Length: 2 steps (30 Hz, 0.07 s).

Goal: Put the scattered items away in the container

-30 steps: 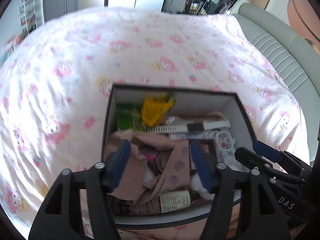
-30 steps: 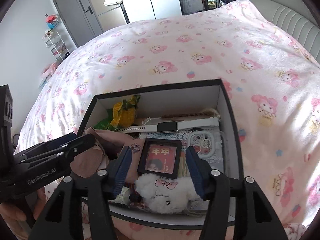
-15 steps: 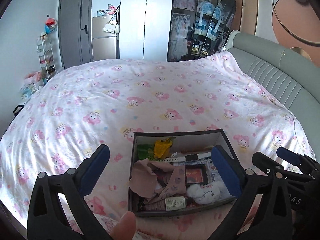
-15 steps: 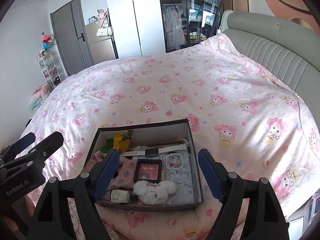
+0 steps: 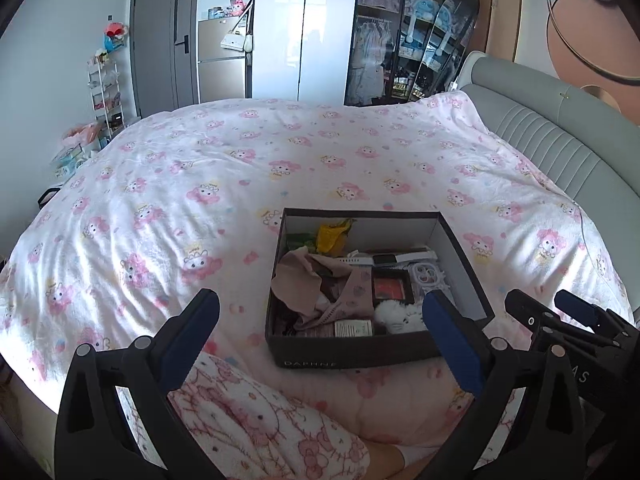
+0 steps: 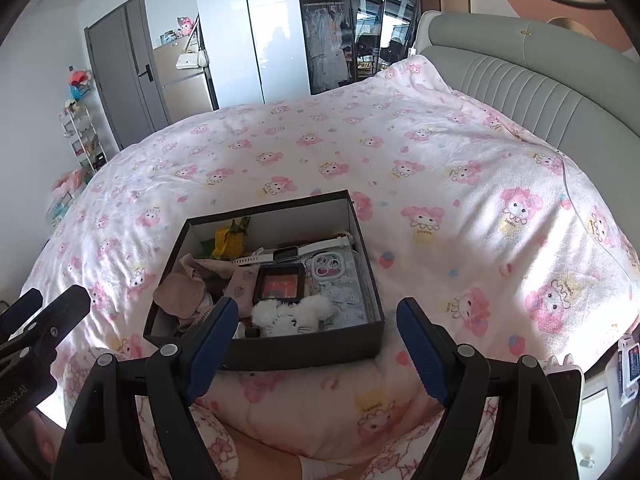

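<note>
Black cardboard box (image 6: 280,350) sits just ahead of both empty, wide-spread claws (image 5: 320,336) (image 6: 318,344); everything seems packed inside, so nothing needs gripping.

We carry two identical tongs. The left tongs (image 5: 318,336) have a matte black plastic frame with triangular cut-outs, and silver round screw heads sit at the pivots. Each finger ends in a long blue pad (image 5: 452,344). The right tongs (image 6: 316,344) match this build, blue pads (image 6: 210,344) included. White lettering marks each black housing. We wear fleece sleeves (image 5: 256,420) printed with pink cartoon figures on white.
</note>
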{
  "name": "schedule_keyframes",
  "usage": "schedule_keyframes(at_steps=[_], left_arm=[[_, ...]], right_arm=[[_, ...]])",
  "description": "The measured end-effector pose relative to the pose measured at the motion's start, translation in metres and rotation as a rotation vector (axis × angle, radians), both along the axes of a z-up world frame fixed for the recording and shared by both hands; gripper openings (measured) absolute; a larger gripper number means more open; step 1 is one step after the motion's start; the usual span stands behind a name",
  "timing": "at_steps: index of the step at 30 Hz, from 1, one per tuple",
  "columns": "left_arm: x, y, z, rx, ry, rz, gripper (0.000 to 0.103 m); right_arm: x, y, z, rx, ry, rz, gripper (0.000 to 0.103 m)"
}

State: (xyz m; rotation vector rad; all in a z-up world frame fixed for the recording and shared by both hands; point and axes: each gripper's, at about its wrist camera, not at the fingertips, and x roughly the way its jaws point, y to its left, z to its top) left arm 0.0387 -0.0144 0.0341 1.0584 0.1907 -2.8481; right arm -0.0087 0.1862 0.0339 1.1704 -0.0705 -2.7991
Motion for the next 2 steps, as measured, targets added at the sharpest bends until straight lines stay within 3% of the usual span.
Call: schedule_keyframes(at_steps=[2], left_arm=[[0.0063,0.0018,-0.0039,-0.001,-0.010,-0.001,0.102]], right_arm=[[0.0051,-0.0011,-0.0008,-0.005,-0.005,0.015,0.080]])
